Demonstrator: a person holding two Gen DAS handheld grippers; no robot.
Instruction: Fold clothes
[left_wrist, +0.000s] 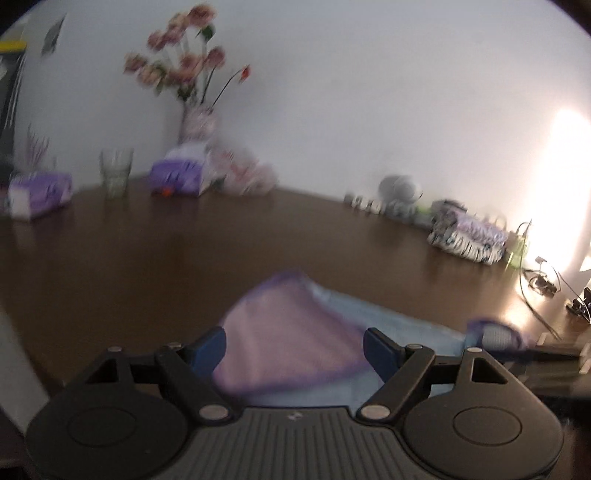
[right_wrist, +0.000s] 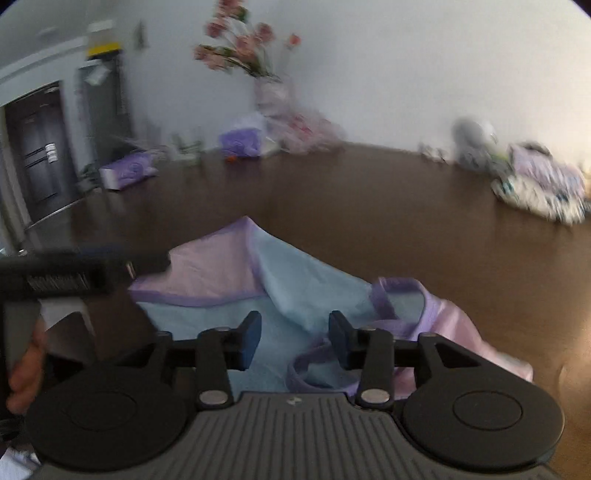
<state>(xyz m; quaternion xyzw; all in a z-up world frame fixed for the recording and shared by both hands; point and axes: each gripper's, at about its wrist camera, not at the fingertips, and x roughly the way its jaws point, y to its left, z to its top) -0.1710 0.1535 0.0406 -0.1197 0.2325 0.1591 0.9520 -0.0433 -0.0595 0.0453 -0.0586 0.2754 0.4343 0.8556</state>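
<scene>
Jaws of both the left gripper (left_wrist: 294, 349) and right gripper (right_wrist: 294, 334) are standing apart, hovering directly above the crumpled blue-and-lilac cloth garment (right_wrist: 295, 280), right one nearer its purple-trimmed neckline (right_wrist: 399, 295).

Garment (right_wrist: 295, 280) light blue and pale pink, purple trim. Table (left_wrist: 166, 251) dark brown. Grippers black, dark blue fingers (left_wrist: 210, 347). Wall (left_wrist: 369, 92) white. Flowers (left_wrist: 181, 62) pink, vase (left_wrist: 197, 123) pale floral. Tissue boxes (left_wrist: 40, 194) purple. Bag (left_wrist: 467, 236) lilac, black-white print.
</scene>
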